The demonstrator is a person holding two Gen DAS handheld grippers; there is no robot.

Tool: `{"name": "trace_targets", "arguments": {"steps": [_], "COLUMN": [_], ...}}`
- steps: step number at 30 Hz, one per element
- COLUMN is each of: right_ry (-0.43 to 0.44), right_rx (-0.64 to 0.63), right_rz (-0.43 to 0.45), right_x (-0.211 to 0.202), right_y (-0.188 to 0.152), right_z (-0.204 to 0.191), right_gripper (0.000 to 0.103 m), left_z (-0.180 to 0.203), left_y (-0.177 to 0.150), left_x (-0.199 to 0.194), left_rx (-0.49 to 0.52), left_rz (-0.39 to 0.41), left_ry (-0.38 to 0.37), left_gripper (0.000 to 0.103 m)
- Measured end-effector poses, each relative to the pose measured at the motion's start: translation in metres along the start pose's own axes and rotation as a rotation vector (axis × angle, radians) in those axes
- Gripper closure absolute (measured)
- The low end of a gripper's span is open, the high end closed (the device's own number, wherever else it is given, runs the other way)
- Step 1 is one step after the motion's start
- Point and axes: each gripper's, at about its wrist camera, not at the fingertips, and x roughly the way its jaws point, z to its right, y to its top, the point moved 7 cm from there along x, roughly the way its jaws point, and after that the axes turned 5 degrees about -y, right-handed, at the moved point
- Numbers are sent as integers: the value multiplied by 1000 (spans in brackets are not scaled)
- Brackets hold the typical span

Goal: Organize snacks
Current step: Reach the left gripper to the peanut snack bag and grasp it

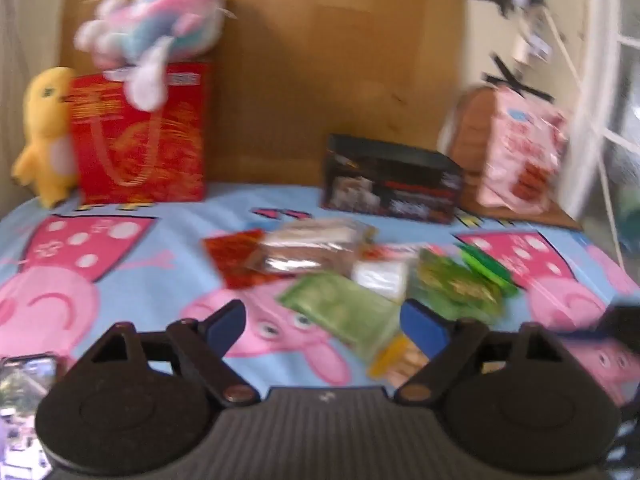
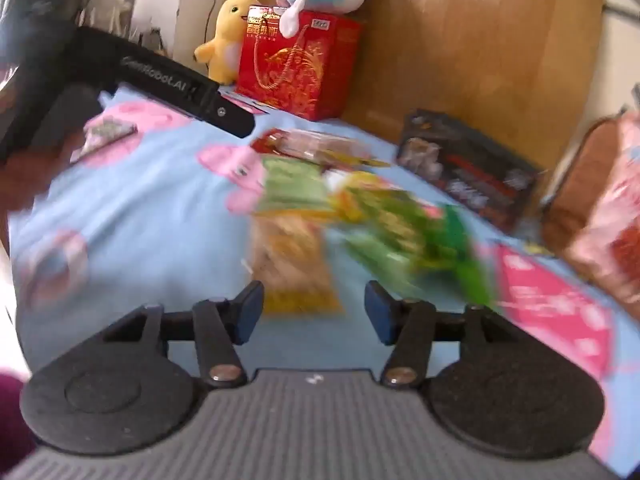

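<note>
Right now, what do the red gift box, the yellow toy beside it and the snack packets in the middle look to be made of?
The red gift box looks like printed cardboard with gold patterning, flat-sided with crisp edges and a cord handle. The yellow toy seems to be plush fabric: soft, matte, rounded. The snack packets appear to be thin plastic or foil film, since several catch shiny highlights, though blur leaves that uncertain. Both the left gripper and the right gripper are open and empty.

Yellow plush (image 1: 44, 132) beside red gift box (image 1: 140, 136), pastel plush (image 1: 160, 28) on top.
</note>
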Motion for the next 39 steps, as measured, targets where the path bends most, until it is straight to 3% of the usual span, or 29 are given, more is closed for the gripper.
{"name": "trace_targets", "arguments": {"steps": [2,4,5,7,8,10,14,16,18,21,25,29,32,35,37,39], "right_ry": [-137,-249,-253,-175,-96,-16,-7,28,52,89,98,91,48,-49,-53,-17], "right_rx": [-63,-61,-3,167,255,309,288,331,364,404,421,413,380,401,413,421], "right_rz": [28,32,29,38,35,47,43,11,-4,8,20,47,42,18,20,48], "right_x": [-19,-32,-37,-42,-40,-32,-4,4,14,13,4,-4,0,6,4,-4], "right_y": [-9,-15,-17,-17,-17,-15,-10,-13,-13,-10,-13,-8,-9,-17,-19,-18], "right_z": [22,40,47,49,43,24,-6,-8,-11,-11,-7,1,10,36,46,45], "right_gripper": [17,17,17,17,18,23,37,39,45,57,62,67,74,71,68,45], "left_z": [17,32,36,40,44,46,46,50,49,56,71,81,70,57,54,53], "left_y": [-2,-4,-4,-4,-6,-10,-18,-23,-30,-39,-41,-35,-22,-20,-23,-26], "left_x": [8,17,22,31,42,46,49,47,48,41,26,25,25,38,45,52], "left_rx": [29,64,81,104,123,90,67,57,52,72,36,72,69,46,16,29], "left_rz": [-36,-61,-70,-91,-95,-170,-203,-212,-271,-244,-252,-223,-171,-211,-251,-269], "left_ry": [-54,-74,-72,-80,-84,-117,-151,-160,-178,-172,-274,-269,-216,-219,-254,-244], "left_gripper": [16,16,16,17,19,29,27,34,37,38,55,56,38,35,36,36]}}
